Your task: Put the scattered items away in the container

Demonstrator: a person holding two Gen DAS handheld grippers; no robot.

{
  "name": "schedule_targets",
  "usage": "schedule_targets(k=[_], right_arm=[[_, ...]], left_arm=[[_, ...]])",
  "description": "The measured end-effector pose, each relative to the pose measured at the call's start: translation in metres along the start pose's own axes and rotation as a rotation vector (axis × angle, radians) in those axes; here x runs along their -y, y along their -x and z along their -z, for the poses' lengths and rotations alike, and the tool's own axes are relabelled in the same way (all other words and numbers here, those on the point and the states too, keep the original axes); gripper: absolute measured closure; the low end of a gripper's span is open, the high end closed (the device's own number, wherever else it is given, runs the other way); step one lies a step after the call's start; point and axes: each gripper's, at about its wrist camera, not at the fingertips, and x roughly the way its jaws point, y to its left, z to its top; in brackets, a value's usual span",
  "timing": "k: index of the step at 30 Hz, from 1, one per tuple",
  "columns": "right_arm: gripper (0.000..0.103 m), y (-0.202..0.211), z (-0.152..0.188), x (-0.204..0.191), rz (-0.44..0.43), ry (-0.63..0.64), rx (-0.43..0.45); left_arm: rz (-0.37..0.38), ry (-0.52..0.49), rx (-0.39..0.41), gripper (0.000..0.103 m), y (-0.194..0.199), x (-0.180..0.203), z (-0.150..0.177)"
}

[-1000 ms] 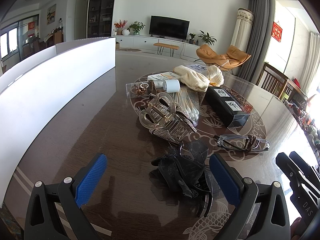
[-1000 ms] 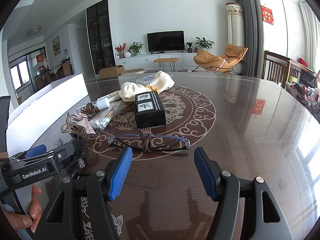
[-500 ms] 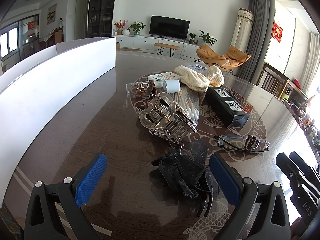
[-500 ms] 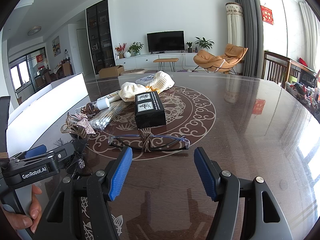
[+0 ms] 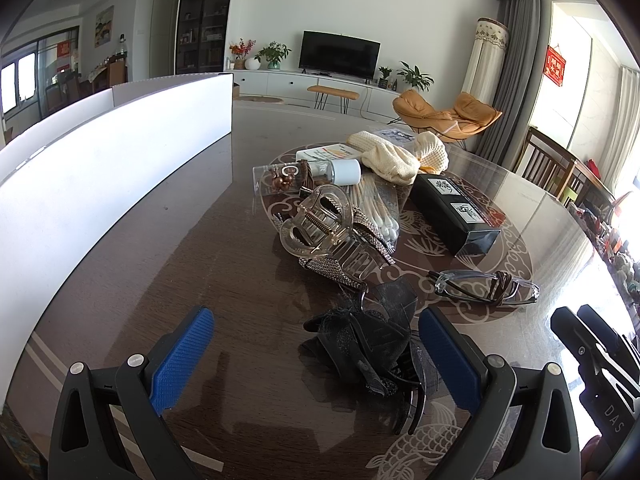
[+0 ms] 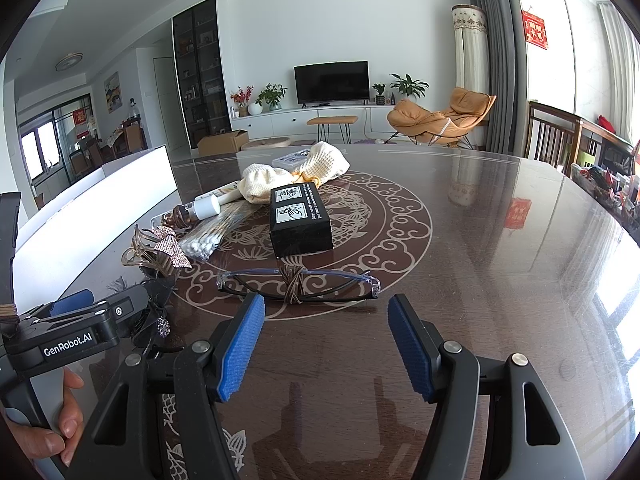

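My left gripper [image 5: 316,354] is open, low over the table, with a black bow hair clip [image 5: 372,344] lying just ahead between its right pad and centre. Beyond it lie a clear claw clip on a rhinestone bow [image 5: 324,232], cotton swabs [image 5: 380,212], a small bottle [image 5: 308,172], a black box [image 5: 452,208], cream knit cloths [image 5: 400,156] and glasses [image 5: 484,286]. My right gripper [image 6: 326,344] is open and empty, just short of the glasses [image 6: 298,282]. The white container [image 5: 100,168] stands along the left.
The dark round table [image 6: 480,260] has a patterned centre. The left gripper body [image 6: 68,336] shows at the left of the right wrist view. Wooden chairs [image 6: 560,136] and clutter stand past the table's right edge.
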Motion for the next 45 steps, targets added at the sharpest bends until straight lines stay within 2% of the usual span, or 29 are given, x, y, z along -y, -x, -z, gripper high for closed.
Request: schedule_targets(k=[45], right_arm=[[0.038,-0.0005,0.0004,-0.0003,0.0,-0.003,0.0]], left_arm=[[0.005,0.013,-0.004,0.0,-0.0022,-0.0034,0.0007]])
